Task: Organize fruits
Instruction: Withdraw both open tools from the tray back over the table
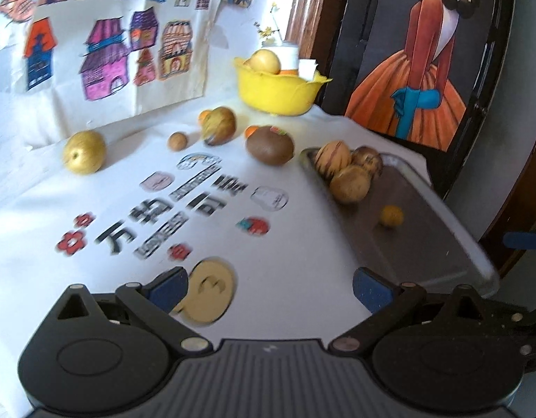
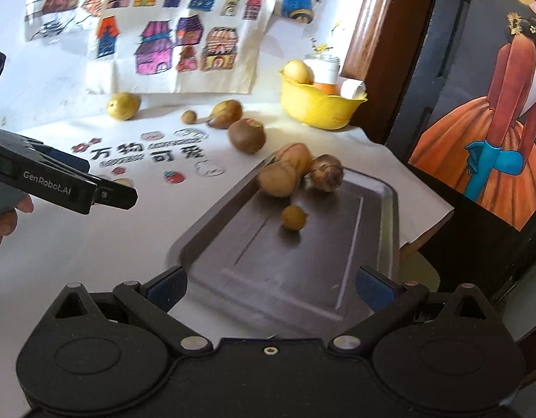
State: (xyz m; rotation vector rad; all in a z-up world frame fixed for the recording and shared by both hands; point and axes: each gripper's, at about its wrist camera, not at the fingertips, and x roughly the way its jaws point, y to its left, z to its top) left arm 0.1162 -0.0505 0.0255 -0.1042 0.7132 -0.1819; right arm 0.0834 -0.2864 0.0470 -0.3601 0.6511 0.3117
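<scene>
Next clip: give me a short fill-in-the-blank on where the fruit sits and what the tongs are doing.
1. The metal tray holds ____ fruits.
2. The kiwi lies on the white ____, not in the tray.
3. The bowl with fruit in it is coloured ____.
4. The right tongs are open and hold ____.

Missing words: four; tablecloth; yellow; nothing
</scene>
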